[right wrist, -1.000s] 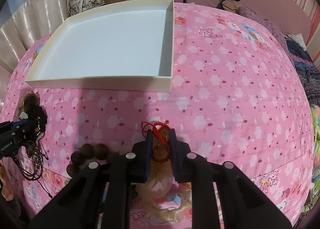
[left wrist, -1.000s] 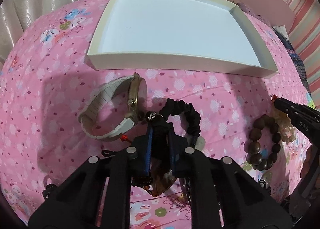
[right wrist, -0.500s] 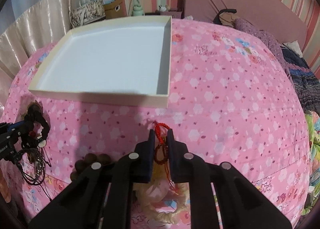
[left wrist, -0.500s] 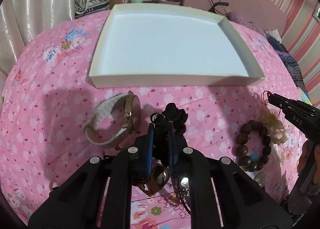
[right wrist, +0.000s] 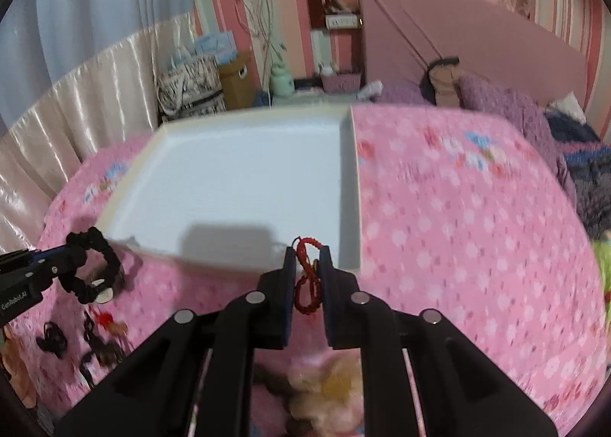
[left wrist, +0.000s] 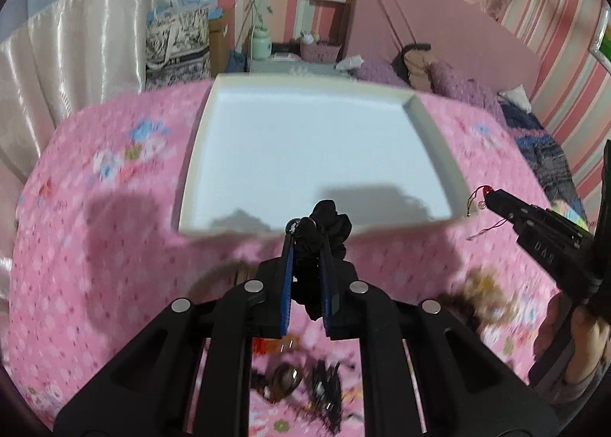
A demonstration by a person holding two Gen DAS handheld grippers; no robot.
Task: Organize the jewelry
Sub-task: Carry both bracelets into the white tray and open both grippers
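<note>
1. Left gripper (left wrist: 307, 242) pinches the black beaded bracelet (left wrist: 324, 225), lifted off the pink bedspread (left wrist: 95, 246) at the white tray (left wrist: 439, 147) near rim, likely for dropping inside.
2. Right gripper (right wrist: 307, 261) clamps the red cord bracelet (right wrist: 307, 280), likewise raised by the tray's near edge.
3. Remaining pieces lie loose on the bedspread, blurred.

Black scrunchie (left wrist: 327, 225) and red cord bracelet (right wrist: 307, 276) now off the bedspread, nearer the tray (left wrist: 435, 139).

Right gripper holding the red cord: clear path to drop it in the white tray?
Probably yes. The right gripper is shut on the red cord bracelet, raised just short of the white tray's near rim. Nothing shows in the tray, and the left gripper sits well off to the side.
</note>
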